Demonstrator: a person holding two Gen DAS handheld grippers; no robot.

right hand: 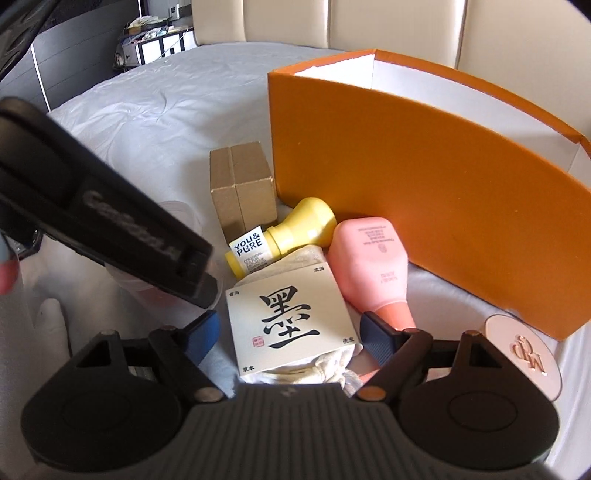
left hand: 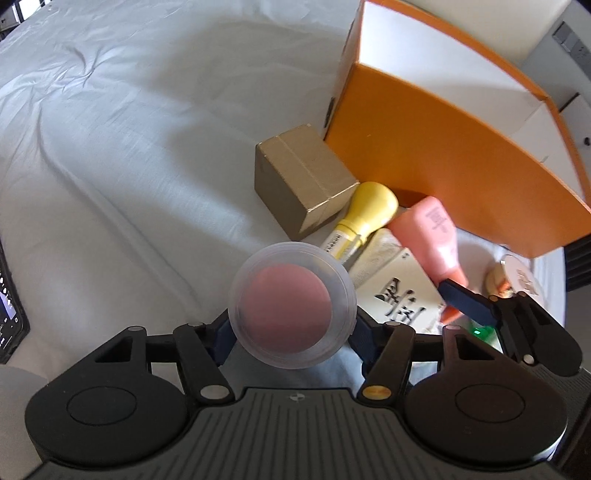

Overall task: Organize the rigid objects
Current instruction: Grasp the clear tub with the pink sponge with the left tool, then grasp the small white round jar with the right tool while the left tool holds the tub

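White wrinkled bedsheet (left hand: 129, 129) underlies scene; dark phone (left hand: 9, 310) at left edge; cream padded headboard (right hand: 369, 26) behind; cluttered shelf (right hand: 155, 37) far left.

Bed with a wrinkled white sheet (right hand: 155, 114) fills most of both views, lit by soft daylight with gentle shadows in the folds. Cream padded headboard (right hand: 369, 26) in vertical panels runs along 12 o'clock in the right wrist view. At 10 to 11 o'clock, a dark grey wall panel (right hand: 74, 62) and a cluttered white shelf unit (right hand: 155, 44) behind it. In the left wrist view, a wall switch plate (left hand: 570, 40) at 2 o'clock.
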